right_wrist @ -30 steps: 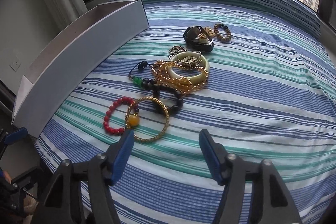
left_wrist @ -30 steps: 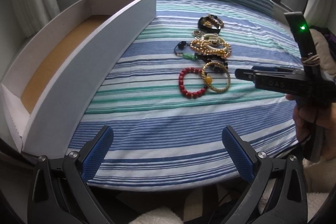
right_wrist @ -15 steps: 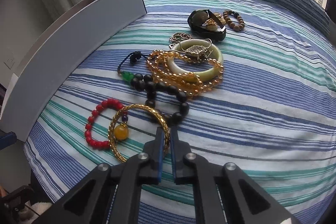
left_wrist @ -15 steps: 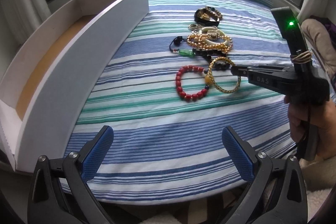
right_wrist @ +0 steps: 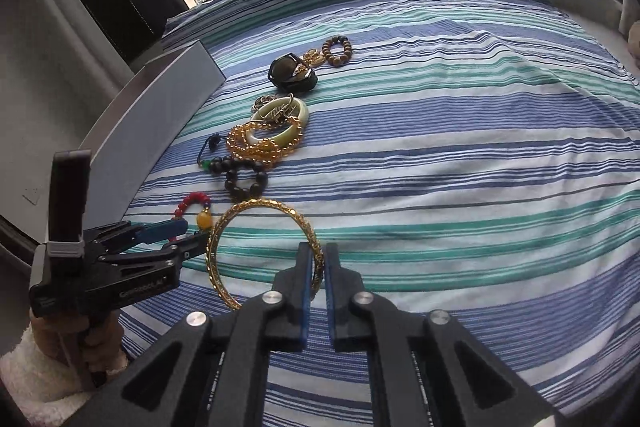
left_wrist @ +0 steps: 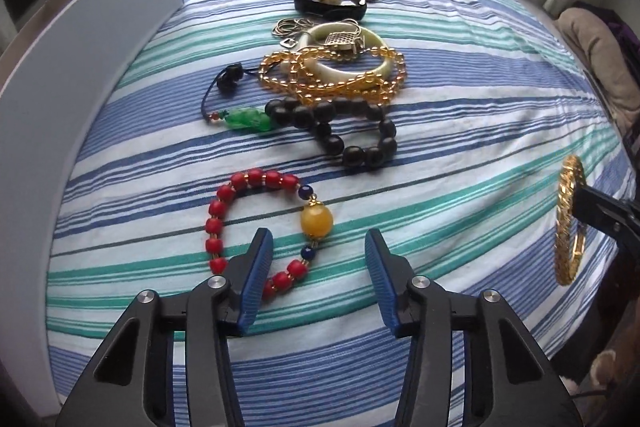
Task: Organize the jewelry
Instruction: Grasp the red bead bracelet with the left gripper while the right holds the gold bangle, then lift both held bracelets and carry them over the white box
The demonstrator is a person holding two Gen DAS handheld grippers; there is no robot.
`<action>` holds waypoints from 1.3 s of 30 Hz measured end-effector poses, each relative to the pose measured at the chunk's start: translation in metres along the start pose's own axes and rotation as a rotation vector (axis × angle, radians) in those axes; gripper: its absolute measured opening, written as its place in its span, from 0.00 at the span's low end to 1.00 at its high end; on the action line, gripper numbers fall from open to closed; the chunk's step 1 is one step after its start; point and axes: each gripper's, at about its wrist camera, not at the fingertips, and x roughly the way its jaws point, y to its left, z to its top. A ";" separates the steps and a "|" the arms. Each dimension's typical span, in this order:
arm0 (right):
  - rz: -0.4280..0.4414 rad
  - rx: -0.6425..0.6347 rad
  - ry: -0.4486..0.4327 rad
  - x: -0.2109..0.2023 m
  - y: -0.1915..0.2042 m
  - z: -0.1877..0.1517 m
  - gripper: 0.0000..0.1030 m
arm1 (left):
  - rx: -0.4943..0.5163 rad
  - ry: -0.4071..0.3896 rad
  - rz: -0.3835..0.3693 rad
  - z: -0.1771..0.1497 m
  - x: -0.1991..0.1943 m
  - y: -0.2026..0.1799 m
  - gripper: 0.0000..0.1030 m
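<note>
A red bead bracelet (left_wrist: 224, 199) with a yellow bead (left_wrist: 317, 222) lies on the striped sheet (left_wrist: 460, 147). My left gripper (left_wrist: 318, 261) hangs low over it with its jaws closing. The bracelet's near end lies between the blue pads, which do not press on it. From the right wrist view the left gripper (right_wrist: 187, 234) comes in from the left. My right gripper (right_wrist: 318, 261) is shut on the rim of a gold bangle (right_wrist: 264, 205). It holds the bangle (left_wrist: 565, 223) upright off the sheet, to the right of the pile.
A long white box (left_wrist: 80, 75) stands along the left edge of the bed. Beyond the red bracelet lie a black bead bracelet (left_wrist: 362, 151), a green pendant (left_wrist: 248, 119), amber beads (left_wrist: 280, 67), a jade bangle (left_wrist: 340, 73) and a dark watch (left_wrist: 320, 5).
My right gripper shut on the gold bangle and carried it off the sheet to the right. My left gripper came forward and down over the red bracelet, and its jaws narrowed.
</note>
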 end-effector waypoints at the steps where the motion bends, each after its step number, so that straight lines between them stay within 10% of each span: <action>1: 0.005 0.004 -0.003 -0.002 -0.002 -0.002 0.06 | 0.001 -0.010 0.017 0.001 0.000 -0.001 0.47; 5: 0.016 0.017 -0.008 -0.006 -0.005 -0.006 0.06 | 0.017 -0.036 0.055 0.004 0.003 -0.007 0.15; 21: 0.114 -0.100 -0.004 -0.011 0.059 0.017 0.06 | -0.225 -0.209 -0.141 -0.019 -0.138 0.077 0.15; 30: 0.262 -0.392 -0.031 0.000 0.207 0.068 0.06 | -0.388 -0.387 0.088 -0.039 -0.236 0.187 0.15; 39: 0.332 -0.568 0.032 0.071 0.363 0.097 0.06 | -0.575 -0.301 0.238 -0.063 -0.191 0.284 0.15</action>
